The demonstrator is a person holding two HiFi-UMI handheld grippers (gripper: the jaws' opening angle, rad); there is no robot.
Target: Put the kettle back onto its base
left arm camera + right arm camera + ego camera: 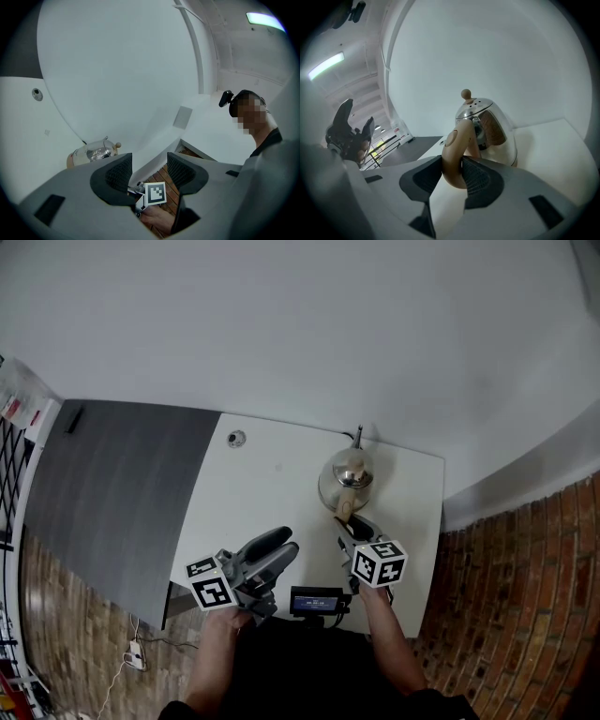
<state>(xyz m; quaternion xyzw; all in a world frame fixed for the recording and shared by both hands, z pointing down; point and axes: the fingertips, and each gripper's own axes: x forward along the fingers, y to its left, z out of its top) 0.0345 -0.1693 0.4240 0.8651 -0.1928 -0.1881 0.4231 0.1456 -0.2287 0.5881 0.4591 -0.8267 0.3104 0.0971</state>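
While under kettle [345,479], white table [272,493] beside brick floor [525,559].

The left tongs [149,166] hold their grey jaws apart, with nothing between the ribbed black pads. Through the gap show a white cube with a black square marker [155,193], a hand [156,220] and red brick floor [162,176]. Beyond the left-hand jaw, a polished steel kettle with a tan knob [93,152] shows against the white worktop [28,126].

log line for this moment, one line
right hand-held gripper: shut on kettle handle | left hand-held gripper: open, empty | kettle: upright on white table
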